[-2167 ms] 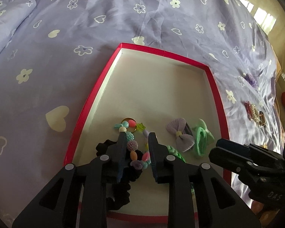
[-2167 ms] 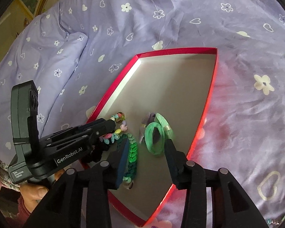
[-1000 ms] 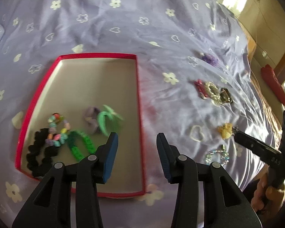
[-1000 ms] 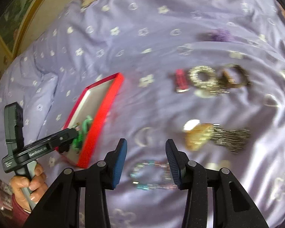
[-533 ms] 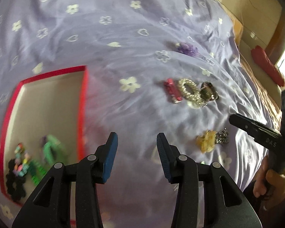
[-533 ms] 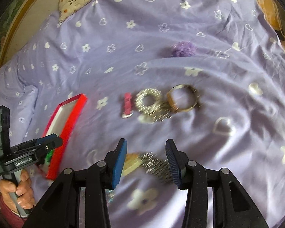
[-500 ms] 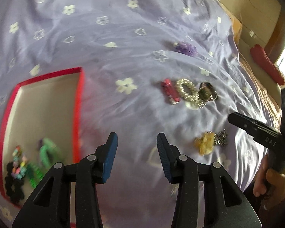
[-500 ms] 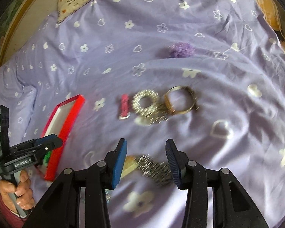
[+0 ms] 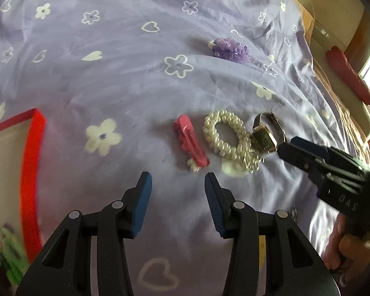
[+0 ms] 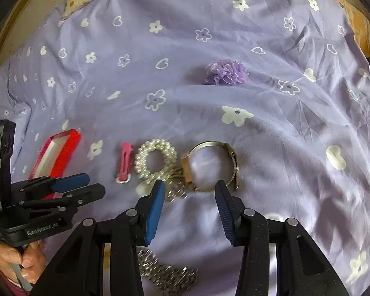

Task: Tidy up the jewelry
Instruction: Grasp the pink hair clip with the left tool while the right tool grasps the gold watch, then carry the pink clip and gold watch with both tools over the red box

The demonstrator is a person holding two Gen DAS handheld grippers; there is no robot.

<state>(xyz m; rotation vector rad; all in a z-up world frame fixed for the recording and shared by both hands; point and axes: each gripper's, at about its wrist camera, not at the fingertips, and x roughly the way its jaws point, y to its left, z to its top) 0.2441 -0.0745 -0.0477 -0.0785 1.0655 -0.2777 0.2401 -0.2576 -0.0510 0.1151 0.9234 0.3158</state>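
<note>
Both grippers hang open and empty over the bedspread. The right gripper sits nearest the gold watch, which lies just ahead, its band a ring on its side, touching the pearl bracelet on its left. The left gripper points at the pink clip, whose long axis runs roughly away from the jaws (slightly slanted). The red box lies well off to the left, some pieces already inside.
</note>
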